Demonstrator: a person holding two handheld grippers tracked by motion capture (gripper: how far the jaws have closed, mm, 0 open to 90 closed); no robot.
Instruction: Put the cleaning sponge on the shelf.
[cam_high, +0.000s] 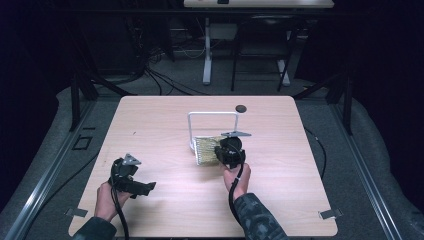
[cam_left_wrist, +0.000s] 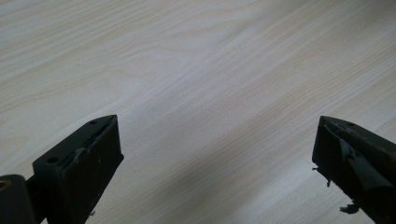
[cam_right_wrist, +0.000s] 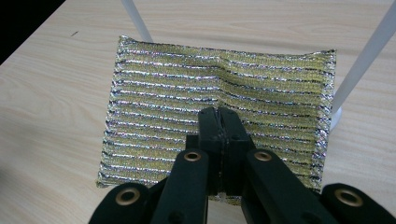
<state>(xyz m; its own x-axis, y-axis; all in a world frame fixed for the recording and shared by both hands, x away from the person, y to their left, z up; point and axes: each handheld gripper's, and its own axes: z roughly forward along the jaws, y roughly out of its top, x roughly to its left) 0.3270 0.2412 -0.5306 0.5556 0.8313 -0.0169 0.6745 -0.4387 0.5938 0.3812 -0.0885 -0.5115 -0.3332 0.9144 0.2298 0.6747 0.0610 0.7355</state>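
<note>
A glittery gold-and-silver striped scouring pad (cam_high: 205, 150) (cam_right_wrist: 187, 98) lies on the table at the foot of a white wire frame (cam_high: 212, 114). My right gripper (cam_high: 221, 151) (cam_right_wrist: 218, 112) comes at the pad from its near edge, jaws pressed together on it. A crease runs up the pad from the jaw tips. The frame's two white posts (cam_right_wrist: 362, 60) rise just behind the pad. At the near left of the table my left gripper (cam_high: 145, 187) (cam_left_wrist: 217, 121) hovers open over bare wood, nothing between its jaws.
The light wooden table (cam_high: 280, 150) has a small dark round spot (cam_high: 241, 108) near its far edge, behind the frame. Black stands and cables sit on the floor beyond, with a second desk (cam_high: 257, 4) farther back.
</note>
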